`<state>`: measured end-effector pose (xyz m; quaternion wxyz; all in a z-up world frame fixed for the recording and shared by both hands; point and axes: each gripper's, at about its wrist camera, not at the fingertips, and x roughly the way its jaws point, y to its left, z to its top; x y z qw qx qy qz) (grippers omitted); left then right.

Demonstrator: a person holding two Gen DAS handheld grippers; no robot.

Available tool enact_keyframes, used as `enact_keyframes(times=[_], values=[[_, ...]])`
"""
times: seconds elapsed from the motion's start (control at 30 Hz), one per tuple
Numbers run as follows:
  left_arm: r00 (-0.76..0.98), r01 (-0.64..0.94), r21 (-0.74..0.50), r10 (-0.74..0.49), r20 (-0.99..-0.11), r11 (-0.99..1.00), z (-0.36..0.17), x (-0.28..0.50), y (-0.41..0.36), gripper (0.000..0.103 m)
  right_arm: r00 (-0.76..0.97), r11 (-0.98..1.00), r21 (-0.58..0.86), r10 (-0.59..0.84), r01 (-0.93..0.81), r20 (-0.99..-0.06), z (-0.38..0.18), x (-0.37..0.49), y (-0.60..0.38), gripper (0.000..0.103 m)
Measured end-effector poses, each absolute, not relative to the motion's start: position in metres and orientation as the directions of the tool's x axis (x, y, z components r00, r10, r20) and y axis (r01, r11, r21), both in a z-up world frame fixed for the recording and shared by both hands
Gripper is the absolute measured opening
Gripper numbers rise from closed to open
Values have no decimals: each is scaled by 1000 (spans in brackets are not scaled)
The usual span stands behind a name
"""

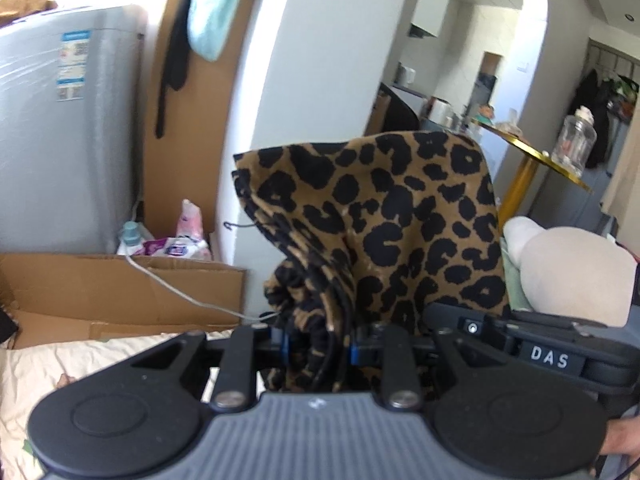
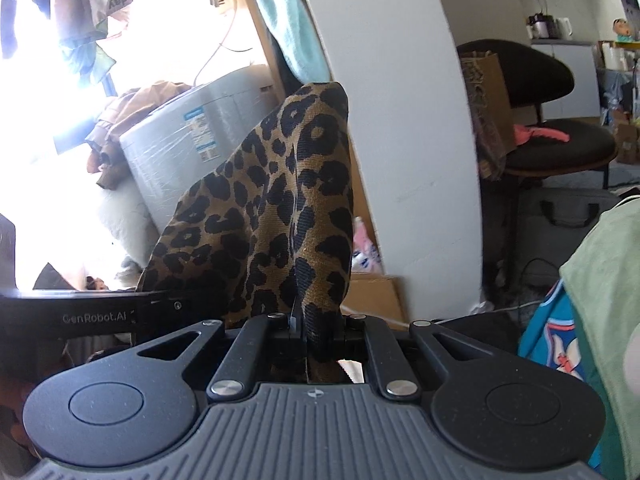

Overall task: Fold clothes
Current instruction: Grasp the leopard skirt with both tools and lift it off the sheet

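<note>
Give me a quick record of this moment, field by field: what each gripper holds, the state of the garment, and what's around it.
garment: leopard-print cloth, bunched, lifted up in front of both cameras
left gripper: shut on the leopard-print cloth
right gripper: shut on the same cloth
fold state: not yet laid flat; no neat fold visible
surface below: cream bedding at lower left of left view
nearby: cardboard box, grey appliance, gold-edged side table
other laundry: pale green cloth at right of right view
</note>
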<state>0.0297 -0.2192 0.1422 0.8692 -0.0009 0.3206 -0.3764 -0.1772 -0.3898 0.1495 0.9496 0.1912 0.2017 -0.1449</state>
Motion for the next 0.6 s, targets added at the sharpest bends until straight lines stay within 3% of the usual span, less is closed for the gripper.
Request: enact_keyframes(times=[0.37,0.6], values=[[415,718,-307,-738,-533,625,95,70,-273,27,808,823,223,-395,523,-436,112,-170,-422,8],[373,733,-331,-759,-533,594,44,92,-296,27,752,796,182,-430,577,-499,72,-150,-447,8]])
